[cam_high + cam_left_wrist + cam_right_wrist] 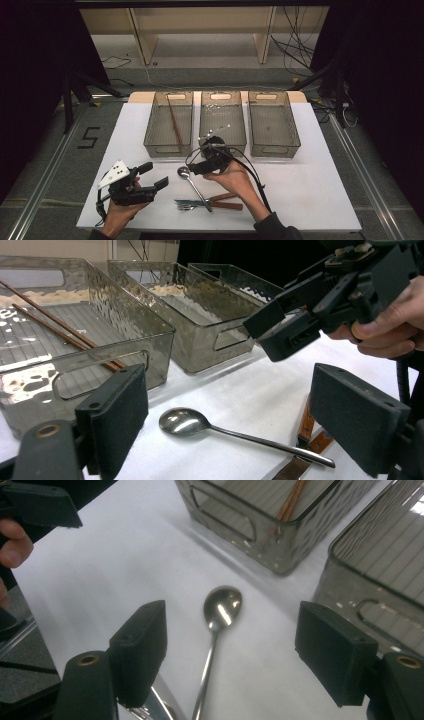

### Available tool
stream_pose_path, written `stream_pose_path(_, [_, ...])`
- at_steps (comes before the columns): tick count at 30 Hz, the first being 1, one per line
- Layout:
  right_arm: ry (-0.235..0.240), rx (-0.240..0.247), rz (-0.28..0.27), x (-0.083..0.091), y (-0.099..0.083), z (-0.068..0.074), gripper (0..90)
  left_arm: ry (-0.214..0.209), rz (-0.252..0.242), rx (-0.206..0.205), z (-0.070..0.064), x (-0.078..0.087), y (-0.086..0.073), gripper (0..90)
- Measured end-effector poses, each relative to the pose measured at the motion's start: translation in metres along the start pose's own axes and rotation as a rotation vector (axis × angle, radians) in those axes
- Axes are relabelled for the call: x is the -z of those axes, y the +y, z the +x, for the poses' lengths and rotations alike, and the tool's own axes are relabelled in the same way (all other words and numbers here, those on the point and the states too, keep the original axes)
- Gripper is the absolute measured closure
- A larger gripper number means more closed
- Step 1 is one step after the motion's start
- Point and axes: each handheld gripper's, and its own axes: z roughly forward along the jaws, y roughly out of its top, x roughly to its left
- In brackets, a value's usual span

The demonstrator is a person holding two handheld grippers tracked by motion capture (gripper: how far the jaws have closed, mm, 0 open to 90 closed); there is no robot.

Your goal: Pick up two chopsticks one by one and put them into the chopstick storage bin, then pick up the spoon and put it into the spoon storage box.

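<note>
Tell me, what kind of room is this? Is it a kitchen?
Probably not a kitchen. It looks like a lab or recording room: a white table ringed by dark curtains, loose cables on the floor, and hand-held grippers, left gripper and right gripper, sorting a spoon toward clear bins.

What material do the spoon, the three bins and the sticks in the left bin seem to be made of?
Spoon: polished metal, probably steel, with mirror-like reflections in its bowl. Bins: clear smoky plastic, likely; the walls are see-through, rippled and glossy. Sticks: reddish-brown, thin and matte, apparently wooden chopsticks, though lacquer or plastic cannot be ruled out.
</note>
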Motion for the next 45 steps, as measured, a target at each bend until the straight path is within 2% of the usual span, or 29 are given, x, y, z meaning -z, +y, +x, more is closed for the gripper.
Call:
stream_pose_path(12, [-0.006,0.014,0.038,-0.006,-0.014,0.006,27.7,-0.001,0.002,-0.001,0.001,-0.001,0.0,15.5])
stream_pose_path(19, [-0.001,0.026,0.068,-0.012,-0.018,0.012,27.2,-0.002,-0.001,0.001,0.001,0.0,0.0,15.4])
stream_pose_path(24, [-0.021,0.038,0.089,-0.016,-0.022,0.015,27.1,-0.002,-0.002,0.0,0.0,0.0,0.0,15.4])
stream_pose_path(34, [-0.017,0.047,0.119,-0.02,-0.026,0.017,27.4,-0.003,0.001,0.002,0.001,-0.001,0.0,15.4])
stream_pose_path(45, [-0.029,0.051,0.219,-0.029,-0.031,0.02,42.5,0.0,0.0,-0.001,0.001,0.0,0.0,15.4])
